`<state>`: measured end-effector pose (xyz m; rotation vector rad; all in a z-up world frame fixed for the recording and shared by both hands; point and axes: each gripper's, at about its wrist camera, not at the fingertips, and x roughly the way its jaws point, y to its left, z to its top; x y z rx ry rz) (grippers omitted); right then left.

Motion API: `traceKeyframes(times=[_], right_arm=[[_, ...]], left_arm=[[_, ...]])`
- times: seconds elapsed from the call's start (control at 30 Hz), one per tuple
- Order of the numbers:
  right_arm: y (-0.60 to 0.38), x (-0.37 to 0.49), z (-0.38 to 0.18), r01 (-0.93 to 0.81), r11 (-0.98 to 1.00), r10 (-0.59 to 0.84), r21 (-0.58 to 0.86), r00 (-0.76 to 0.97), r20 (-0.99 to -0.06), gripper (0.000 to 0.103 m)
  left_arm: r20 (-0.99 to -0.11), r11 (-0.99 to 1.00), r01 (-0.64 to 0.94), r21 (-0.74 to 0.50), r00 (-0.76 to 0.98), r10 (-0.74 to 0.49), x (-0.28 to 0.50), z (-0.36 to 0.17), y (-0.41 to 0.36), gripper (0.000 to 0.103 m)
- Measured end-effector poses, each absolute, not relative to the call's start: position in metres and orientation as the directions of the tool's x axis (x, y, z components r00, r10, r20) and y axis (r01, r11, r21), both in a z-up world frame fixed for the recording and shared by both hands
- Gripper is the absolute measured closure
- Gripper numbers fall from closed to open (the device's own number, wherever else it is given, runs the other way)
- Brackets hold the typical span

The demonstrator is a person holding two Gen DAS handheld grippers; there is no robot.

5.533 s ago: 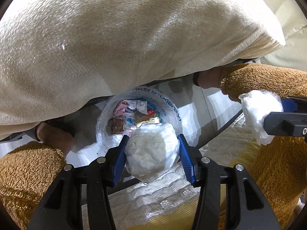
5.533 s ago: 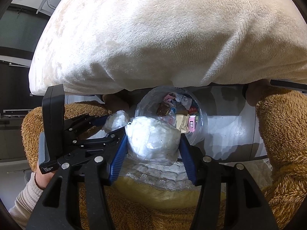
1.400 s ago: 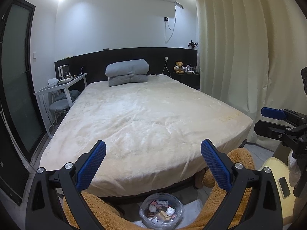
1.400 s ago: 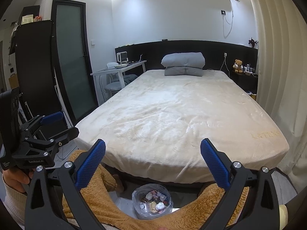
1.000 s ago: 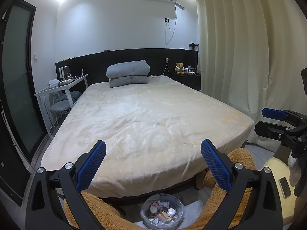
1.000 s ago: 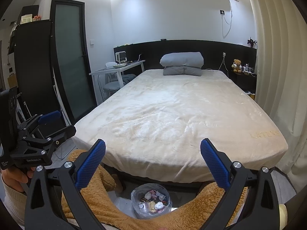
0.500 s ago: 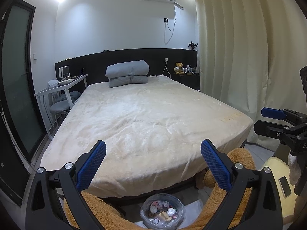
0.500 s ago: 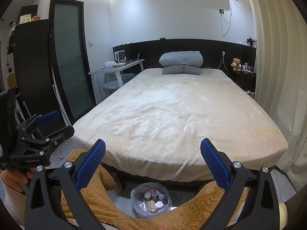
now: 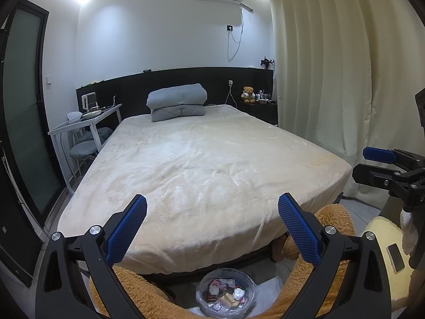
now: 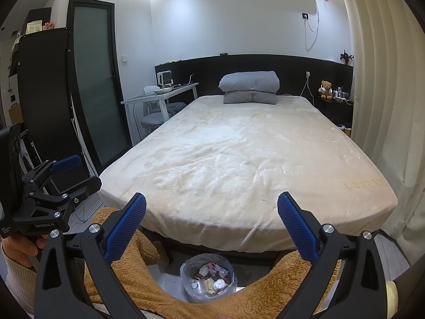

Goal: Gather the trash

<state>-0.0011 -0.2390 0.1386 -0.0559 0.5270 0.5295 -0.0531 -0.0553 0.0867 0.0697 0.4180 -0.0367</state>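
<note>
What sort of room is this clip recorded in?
A bedroom, it seems: a large bed with folded bedding at its head, a small desk beside it, and a bin at the foot.

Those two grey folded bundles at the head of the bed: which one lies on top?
The bulkier, lighter blue-grey bundle lies on top. The flatter, darker grey bundle lies under it, directly on the cream bed, against the black headboard.
</note>
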Motion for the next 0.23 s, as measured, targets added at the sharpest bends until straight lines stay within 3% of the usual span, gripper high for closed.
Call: traceKeyframes(times=[0.23], right_arm=[[-0.2388,-0.0017,0.1379,-0.492,0.867,0.464,0.081,0.736,-0.493,0.005]], left_arm=[[-0.410,0.997,0.047,0.058,0.912,-0.019,-0.0546,0.0865,-0.0525,0.006]])
